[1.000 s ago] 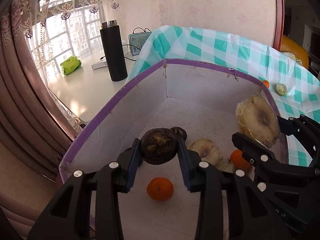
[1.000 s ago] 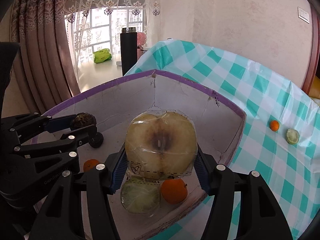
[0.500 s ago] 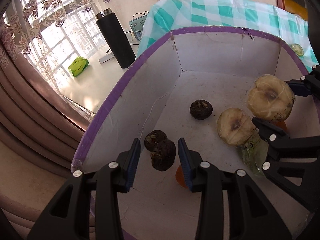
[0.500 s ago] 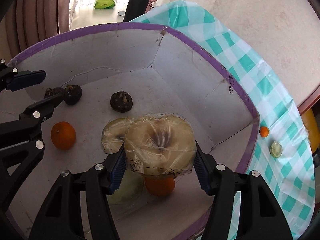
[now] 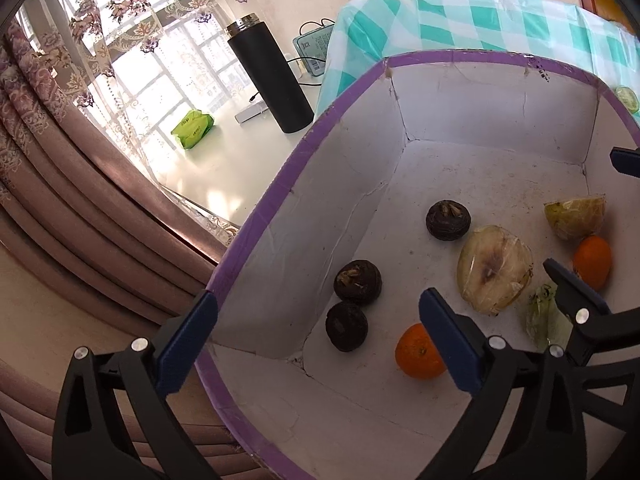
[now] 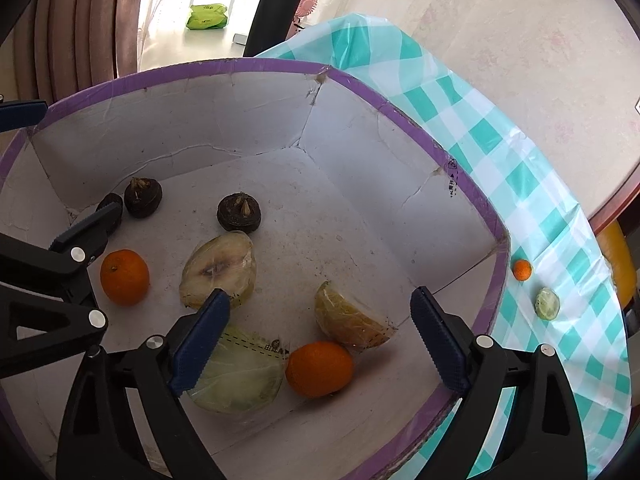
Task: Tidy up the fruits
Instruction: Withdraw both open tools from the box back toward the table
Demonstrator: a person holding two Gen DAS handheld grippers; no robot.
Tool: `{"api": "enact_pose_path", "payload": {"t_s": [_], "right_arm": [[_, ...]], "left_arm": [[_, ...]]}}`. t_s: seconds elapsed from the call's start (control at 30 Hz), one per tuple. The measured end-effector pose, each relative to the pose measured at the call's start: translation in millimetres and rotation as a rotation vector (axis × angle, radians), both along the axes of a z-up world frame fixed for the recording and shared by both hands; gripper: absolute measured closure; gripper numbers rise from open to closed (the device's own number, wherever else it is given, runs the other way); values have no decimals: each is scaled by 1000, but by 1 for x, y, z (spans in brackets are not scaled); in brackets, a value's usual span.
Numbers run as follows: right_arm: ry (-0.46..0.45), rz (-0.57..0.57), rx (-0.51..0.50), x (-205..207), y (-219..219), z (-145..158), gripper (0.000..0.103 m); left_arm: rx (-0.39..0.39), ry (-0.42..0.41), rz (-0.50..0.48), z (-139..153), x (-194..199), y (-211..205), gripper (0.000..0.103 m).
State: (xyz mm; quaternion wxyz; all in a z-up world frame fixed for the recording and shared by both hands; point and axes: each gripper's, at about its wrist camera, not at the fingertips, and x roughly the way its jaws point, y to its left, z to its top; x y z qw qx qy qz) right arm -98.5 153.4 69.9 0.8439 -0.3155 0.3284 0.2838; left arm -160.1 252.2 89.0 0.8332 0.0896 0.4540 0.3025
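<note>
Left wrist view: your left gripper (image 5: 320,344) is spreading its jaws wide at the bottom of the frame, gripping nothing. Between them, low in the white box (image 5: 480,92) with the purple rim, two dark water chestnuts (image 5: 352,304) are resting against the left wall, touching each other. A third chestnut (image 5: 447,220) is sitting further right, mid-frame, then a wrapped apple half (image 5: 494,274) and a tangerine (image 5: 418,354) just beside your right pad.

Right wrist view: your right gripper (image 6: 320,338) is also opening, its pads clear of everything. At centre left an orange tangerine (image 6: 125,277) is lying near the left gripper's finger. Moving right, a wrapped half (image 6: 218,272), a pale green wrapped piece (image 6: 240,380), another tangerine (image 6: 319,368) and a yellowish wrapped piece (image 6: 352,320) are lying on the box floor between your jaws. Far right, on the checked cloth (image 6: 480,128), a small tangerine (image 6: 522,270) and a green slice (image 6: 547,303) are sitting outside the box.
</note>
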Motion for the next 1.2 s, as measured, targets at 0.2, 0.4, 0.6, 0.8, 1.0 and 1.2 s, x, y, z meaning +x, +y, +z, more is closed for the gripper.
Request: {"api": "enact_pose_path", "payload": {"t_s": [0.2,0.4,0.6,0.8,1.0,1.2], "right_arm": [[-9,11,42,-2,-4,4,15],[-74,26,141,-13,-21,18,15],[-186,1,328,-16,-67,42,15],[-198,-196,595,15,-148,59,14],[-118,-446,679,64,-219,43,11],[-100,-651,661,100,-282,19,11]], "left_arm": [[74,14,4,5,2,-9,2],[193,-30,5,26,-1,-27,2],[414,-298,-29,78,-18,-76,2],[462,-579,-223,115,-43,-141,2],[384,-642,-517,107,-39,-215,2],[34,-505,-701,73,12,-260,2]]}}
